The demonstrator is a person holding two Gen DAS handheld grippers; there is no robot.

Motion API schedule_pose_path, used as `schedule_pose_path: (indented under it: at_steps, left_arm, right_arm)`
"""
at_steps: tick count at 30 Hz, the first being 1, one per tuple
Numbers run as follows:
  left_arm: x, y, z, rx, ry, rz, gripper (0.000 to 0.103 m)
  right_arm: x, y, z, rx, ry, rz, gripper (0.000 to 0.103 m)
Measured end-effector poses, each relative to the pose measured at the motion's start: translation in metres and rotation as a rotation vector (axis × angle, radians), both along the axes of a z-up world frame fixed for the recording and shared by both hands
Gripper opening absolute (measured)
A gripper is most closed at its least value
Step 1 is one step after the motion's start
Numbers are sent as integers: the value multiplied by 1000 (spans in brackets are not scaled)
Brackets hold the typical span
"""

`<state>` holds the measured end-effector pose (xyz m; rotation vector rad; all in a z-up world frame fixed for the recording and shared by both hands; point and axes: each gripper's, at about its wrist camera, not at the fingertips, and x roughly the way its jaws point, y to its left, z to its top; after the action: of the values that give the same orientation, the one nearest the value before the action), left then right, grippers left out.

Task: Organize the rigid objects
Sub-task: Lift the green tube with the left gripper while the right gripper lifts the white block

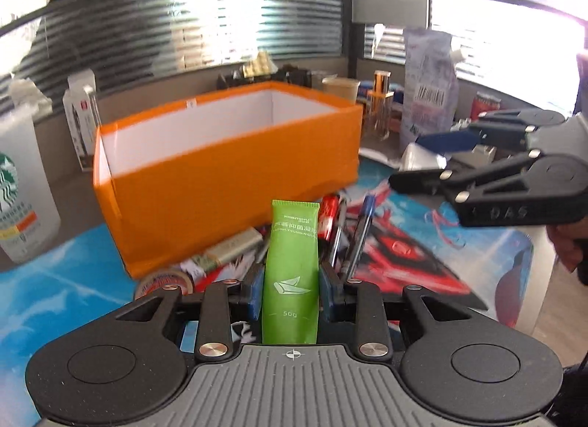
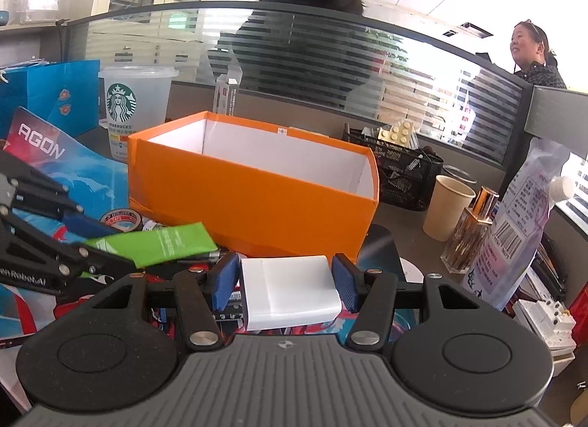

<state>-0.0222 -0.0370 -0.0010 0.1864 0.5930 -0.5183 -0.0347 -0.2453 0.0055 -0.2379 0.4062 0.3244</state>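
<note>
Left wrist: left gripper (image 1: 290, 289) pinches green tube (image 1: 292, 272) before orange box (image 1: 228, 169); right gripper (image 2: 284, 285) clamps white block (image 2: 290, 292).

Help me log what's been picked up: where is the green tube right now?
In the left wrist view the green tube sits upright between the left gripper pads, just in front of the orange box.

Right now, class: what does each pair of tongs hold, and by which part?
Left tongs: a green tube, gripped across its lower body. Right tongs: a white block, gripped by its two sides.
</note>
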Motion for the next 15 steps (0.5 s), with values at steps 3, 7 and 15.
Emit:
schedule_pose_path:
  at_steps: [3, 7, 15]
  left_arm:
    - [-2, -1, 12, -8, -26, -1, 29]
    - [-4, -3, 26, -18, -62, 0, 29]
    - [-1, 2, 47, -52, -115, 16, 29]
  right_arm:
    - [-2, 2, 5, -2, -13, 5, 53]
    - [-5, 6, 13, -2, -36, 11, 53]
    - [-5, 14, 31, 2, -78, 25, 53]
